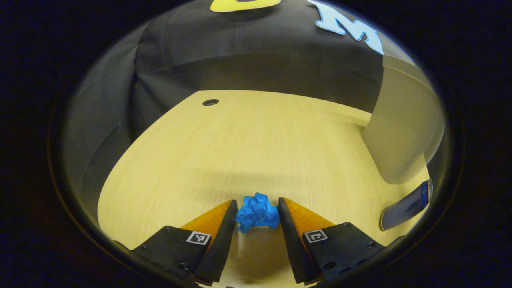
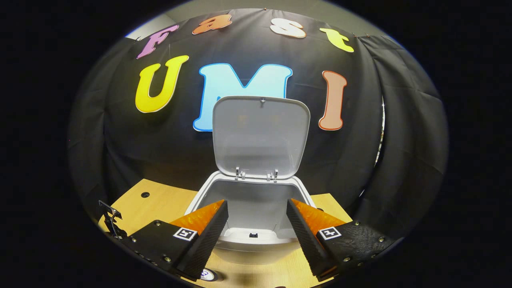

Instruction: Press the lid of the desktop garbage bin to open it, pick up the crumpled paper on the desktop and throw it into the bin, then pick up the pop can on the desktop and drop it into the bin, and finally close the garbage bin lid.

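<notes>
The landmark is the white plastic desktop garbage bin (image 2: 256,208). Its hinged lid (image 2: 261,136) stands upright, so the opening step appears complete.

**Task object.** The crumpled ball of blue paper (image 1: 257,214) lies on the pale wood-grain desktop (image 1: 240,140), well to the left of the bin as the left gripper view frames it. It sits between the fingers of the left gripper (image 1: 255,210), at their tips. The fingers are spread, flanking the ball closely. Contact cannot be confirmed.

**Handling.** The paper is judged very light, soft and compressible, with a rough, creased surface that should not slip. It is not fragile. Take hold across the widest part of the ball, with the tips low to the desktop. Light pressure should suffice; a pinch on an outer fold alone could let the ball unfold or slip free.

**Right gripper.** The right gripper (image 2: 257,218) hovers in front of the bin, with its fingers apart and holding nothing.

**View differences.**
- The left gripper view shows the paper, the bin's outer side wall, and a blue cylindrical pop can (image 1: 406,206) lying on its side on the desktop near the bin's base.
- The right gripper view shows the bin's open mouth, the lid's underside, its hinges, and the catch on the front rim.
</notes>
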Motion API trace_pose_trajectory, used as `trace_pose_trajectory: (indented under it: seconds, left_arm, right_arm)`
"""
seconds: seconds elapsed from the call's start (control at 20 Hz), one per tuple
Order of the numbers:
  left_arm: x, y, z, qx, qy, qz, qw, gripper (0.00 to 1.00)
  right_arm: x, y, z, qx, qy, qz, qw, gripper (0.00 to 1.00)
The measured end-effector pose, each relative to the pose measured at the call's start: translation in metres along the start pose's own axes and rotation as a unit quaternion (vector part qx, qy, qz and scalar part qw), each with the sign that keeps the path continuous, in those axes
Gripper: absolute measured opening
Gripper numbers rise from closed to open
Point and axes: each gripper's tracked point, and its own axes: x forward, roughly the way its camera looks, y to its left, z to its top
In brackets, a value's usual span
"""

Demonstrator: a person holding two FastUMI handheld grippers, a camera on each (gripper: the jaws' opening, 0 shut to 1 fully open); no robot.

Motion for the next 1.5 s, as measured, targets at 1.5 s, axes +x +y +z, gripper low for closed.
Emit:
trace_pose_trajectory:
  seconds: [1.5]
  left_arm:
    - [-0.166,-0.107,0.263,0.041,-0.208,-0.070,0.975,0.49]
  right_arm:
    - [-0.020,-0.023,-0.028,0.047,0.015,-0.015,0.999,0.95]
